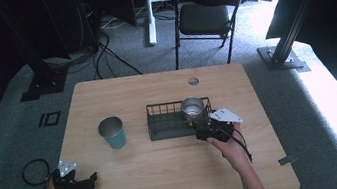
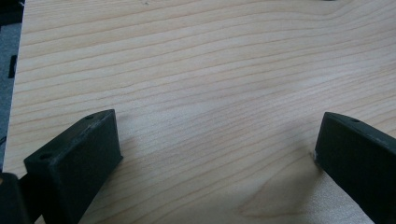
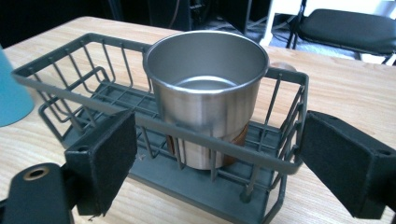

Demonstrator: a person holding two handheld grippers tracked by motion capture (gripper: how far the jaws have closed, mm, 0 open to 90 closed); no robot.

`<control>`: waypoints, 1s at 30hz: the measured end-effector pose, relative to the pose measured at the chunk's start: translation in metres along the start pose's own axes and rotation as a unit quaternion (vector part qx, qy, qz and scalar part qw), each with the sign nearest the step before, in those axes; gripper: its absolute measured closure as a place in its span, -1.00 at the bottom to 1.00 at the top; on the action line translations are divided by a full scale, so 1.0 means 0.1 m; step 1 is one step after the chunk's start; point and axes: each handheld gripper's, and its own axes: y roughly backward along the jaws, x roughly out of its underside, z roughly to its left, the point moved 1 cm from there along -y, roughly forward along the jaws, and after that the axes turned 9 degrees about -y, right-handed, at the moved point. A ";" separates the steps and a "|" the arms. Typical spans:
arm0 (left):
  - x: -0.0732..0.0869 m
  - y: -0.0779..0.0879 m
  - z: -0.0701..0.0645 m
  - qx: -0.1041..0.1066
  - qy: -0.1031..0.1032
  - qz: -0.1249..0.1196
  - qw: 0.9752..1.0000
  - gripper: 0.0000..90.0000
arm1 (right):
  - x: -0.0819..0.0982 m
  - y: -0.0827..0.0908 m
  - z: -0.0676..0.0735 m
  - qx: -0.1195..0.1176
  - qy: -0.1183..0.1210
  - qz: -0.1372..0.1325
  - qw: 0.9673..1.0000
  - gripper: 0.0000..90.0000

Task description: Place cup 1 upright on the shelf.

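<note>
Here, from the high view, the right gripper (image 1: 205, 130) sits at the wire basket's (image 1: 166, 124) near rim, steel cup (image 1: 192, 107) inside at its 3 o'clock end; the teal cup (image 1: 112, 132) stands at the basket's 9 o'clock. Left gripper (image 1: 88, 181) rests released on bare wooden table (image 1: 168, 175). In the right gripper view, its jaws gape empty; closing now could snag the wire and tip the cup. Grey carpet, folding chair (image 1: 204, 10) beyond.

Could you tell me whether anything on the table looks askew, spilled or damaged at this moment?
Nothing stands out. The steel cup stands upright inside the wire basket, the teal cup stands upright on the table, and no spill or damage is visible.
</note>
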 end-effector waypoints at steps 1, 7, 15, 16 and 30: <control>0.00 0.00 0.00 0.000 0.000 0.000 1.000 -0.98 | 0.01 0.01 -0.01 -0.001 0.001 0.000 1.000 -0.75; 0.00 0.00 0.00 0.000 0.001 -0.001 1.000 -0.98 | 0.12 0.09 -0.11 -0.012 0.019 -0.005 1.000 -0.75; 0.00 0.00 0.00 0.000 0.000 0.000 1.000 -0.98 | 0.24 0.14 -0.21 -0.027 0.023 0.006 0.999 -0.75; 0.00 0.00 0.00 0.000 0.000 0.000 1.000 -0.98 | 0.25 0.15 -0.22 -0.028 0.022 0.008 0.999 -0.75; 0.00 0.00 0.00 0.000 0.000 0.000 1.000 -0.98 | 0.48 0.22 -0.45 -0.029 0.017 0.040 0.999 -0.75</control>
